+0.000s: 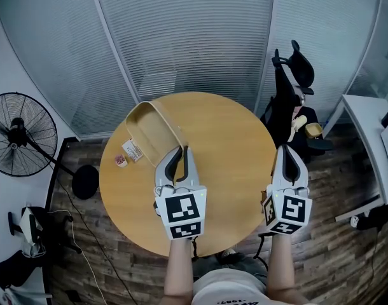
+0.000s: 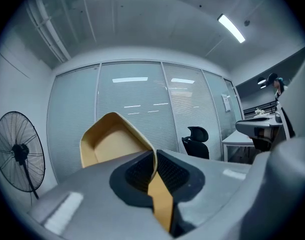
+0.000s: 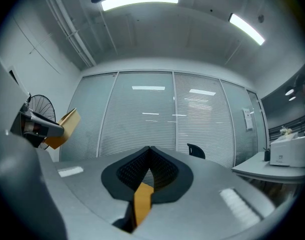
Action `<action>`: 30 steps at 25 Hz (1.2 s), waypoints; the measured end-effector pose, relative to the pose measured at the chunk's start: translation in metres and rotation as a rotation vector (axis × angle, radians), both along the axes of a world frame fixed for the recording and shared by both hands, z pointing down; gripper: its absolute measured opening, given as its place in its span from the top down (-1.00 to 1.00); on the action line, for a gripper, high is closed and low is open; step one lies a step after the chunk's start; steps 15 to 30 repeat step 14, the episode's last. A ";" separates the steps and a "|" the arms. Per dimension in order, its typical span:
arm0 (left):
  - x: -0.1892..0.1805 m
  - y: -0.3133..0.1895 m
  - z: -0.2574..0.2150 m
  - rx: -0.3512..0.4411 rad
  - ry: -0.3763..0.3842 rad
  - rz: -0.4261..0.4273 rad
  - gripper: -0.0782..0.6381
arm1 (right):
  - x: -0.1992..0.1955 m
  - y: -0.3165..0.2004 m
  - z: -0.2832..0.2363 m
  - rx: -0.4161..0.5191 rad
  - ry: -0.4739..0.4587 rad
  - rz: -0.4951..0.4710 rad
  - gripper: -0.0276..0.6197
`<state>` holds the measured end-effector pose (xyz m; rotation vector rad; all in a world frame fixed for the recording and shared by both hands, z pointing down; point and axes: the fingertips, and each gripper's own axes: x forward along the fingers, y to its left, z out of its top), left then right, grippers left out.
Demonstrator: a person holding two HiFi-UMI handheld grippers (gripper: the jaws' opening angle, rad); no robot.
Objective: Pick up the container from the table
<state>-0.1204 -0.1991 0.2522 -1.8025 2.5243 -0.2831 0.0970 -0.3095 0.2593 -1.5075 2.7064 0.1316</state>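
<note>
Your left gripper (image 1: 182,152) has its jaws clenched on the rim of the tilted container (image 1: 149,129). Your right gripper (image 1: 287,150) has its jaws pressed together, empty, beside the tabletop (image 1: 235,170).

The left hand-held gripper (image 1: 180,151) is gripping the tan container (image 1: 148,127) by its near rim, and the container is tilting above the round wooden desk (image 1: 232,170). The right hand-held gripper (image 1: 289,151) is hovering at the desk's right edge. A small packet (image 1: 133,150) is lying just beside the container.
</note>
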 end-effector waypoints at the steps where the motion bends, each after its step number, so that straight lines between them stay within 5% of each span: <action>1: 0.001 0.000 0.000 0.000 0.000 0.001 0.71 | 0.001 0.000 0.000 0.000 0.000 0.002 0.83; 30: -0.003 0.003 0.000 0.004 0.005 -0.001 0.71 | 0.001 0.002 0.002 -0.002 0.009 0.011 0.83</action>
